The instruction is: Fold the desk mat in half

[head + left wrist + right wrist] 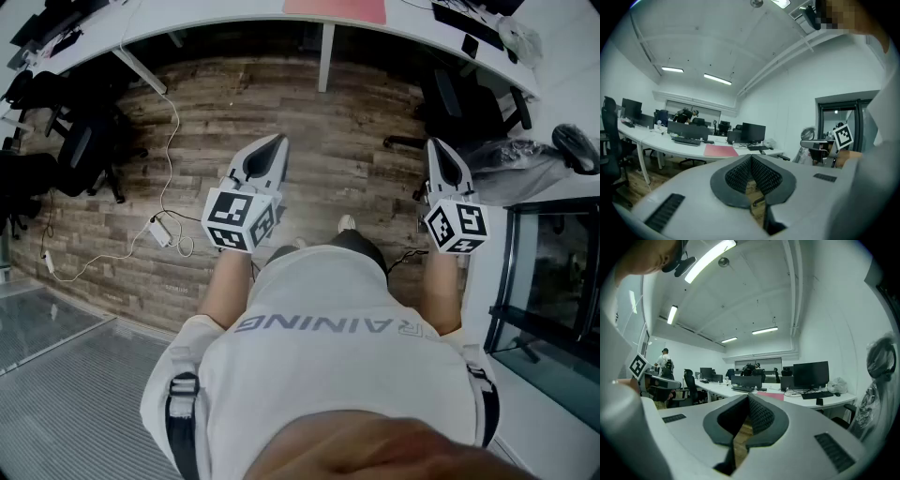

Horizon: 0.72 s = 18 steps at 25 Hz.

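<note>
The desk mat (335, 9) is a flat pink sheet on the white curved desk (234, 21) at the far edge of the head view. It also shows far ahead in the left gripper view (721, 150) and the right gripper view (769, 396). My left gripper (275, 141) and right gripper (438, 145) are held in front of the person's body, over the wood floor, well short of the desk. Both point towards the desk. The left gripper's (751, 157) jaws meet at the tips with nothing between them, and so do the right gripper's (748, 397).
Black office chairs (84, 150) stand at the left and another (450, 103) near the desk at the right. A white cable with a power adapter (159, 230) lies on the floor. A glass door (553, 281) is at the right. Monitors and a keyboard (686, 140) sit on the desk.
</note>
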Each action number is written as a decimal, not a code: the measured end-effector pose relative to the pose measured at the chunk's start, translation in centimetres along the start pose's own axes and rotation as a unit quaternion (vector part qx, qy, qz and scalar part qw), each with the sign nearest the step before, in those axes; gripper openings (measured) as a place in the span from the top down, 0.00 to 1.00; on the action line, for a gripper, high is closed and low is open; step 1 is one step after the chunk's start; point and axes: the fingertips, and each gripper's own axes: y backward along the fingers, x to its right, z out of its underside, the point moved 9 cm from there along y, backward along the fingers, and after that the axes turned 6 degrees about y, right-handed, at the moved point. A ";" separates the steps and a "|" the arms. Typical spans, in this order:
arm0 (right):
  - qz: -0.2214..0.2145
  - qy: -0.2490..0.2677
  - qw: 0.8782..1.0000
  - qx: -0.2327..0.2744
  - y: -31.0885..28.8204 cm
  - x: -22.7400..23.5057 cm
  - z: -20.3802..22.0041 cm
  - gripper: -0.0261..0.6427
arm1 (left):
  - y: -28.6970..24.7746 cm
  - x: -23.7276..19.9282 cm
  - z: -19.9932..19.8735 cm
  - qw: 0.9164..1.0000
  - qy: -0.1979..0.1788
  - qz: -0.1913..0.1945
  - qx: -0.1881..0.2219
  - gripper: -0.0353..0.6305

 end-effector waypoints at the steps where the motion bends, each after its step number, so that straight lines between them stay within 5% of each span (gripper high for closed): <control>1: 0.001 0.000 1.000 -0.001 -0.1 -0.1 0.0 0.93 | 0.0 -0.2 -0.1 1.000 0.001 0.002 -0.001 0.91; 18: -0.010 -0.033 0.999 0.011 -1.2 -1.7 -0.6 0.93 | 1.3 -2.4 0.4 0.999 0.033 -0.001 -0.006 0.91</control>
